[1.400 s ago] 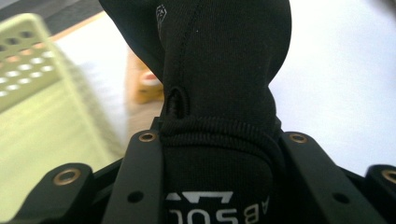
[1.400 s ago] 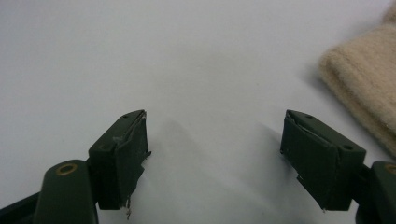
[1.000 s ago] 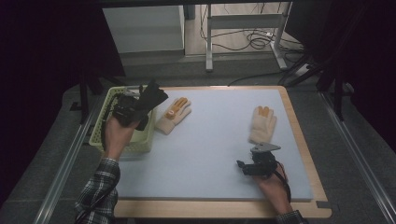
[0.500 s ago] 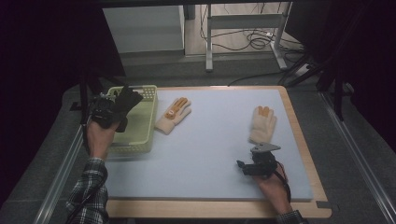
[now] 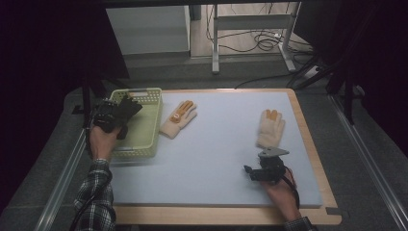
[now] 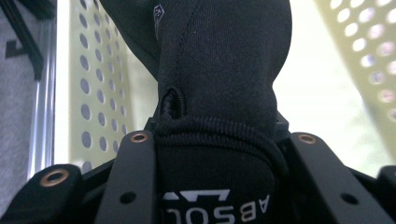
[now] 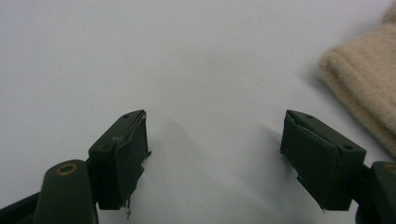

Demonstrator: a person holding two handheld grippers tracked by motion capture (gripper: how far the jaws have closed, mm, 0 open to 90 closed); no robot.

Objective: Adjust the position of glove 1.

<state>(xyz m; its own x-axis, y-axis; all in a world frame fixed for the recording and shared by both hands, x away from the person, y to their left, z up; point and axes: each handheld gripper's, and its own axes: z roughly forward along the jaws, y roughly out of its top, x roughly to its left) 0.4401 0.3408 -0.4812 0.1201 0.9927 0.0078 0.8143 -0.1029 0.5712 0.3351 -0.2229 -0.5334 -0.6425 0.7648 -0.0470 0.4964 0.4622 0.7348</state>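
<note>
A black glove [image 5: 128,107] hangs from my left gripper [image 5: 117,115], which is shut on its cuff above the left side of a pale green perforated basket [image 5: 144,142]. In the left gripper view the black glove [image 6: 219,70] fills the space between the jaws, which have just eased open slightly, with the basket wall [image 6: 91,84] behind it. A cream glove with orange patches [image 5: 179,118] lies right of the basket. A second cream glove [image 5: 270,127] lies at the right. My right gripper [image 5: 248,171] rests open on the mat just in front of it; the cream glove [image 7: 364,93] edges its own view beside the right gripper [image 7: 215,144].
A light blue mat [image 5: 216,149] covers a wooden board [image 5: 317,159]. Dark floor, metal rails and a white cabinet [image 5: 146,29] surround the table. A plaid sleeve [image 5: 94,197] comes in at the bottom left.
The left hand has carried the black glove leftward and down, from the basket's right rim to over its left side. The right gripper has stayed in place.
</note>
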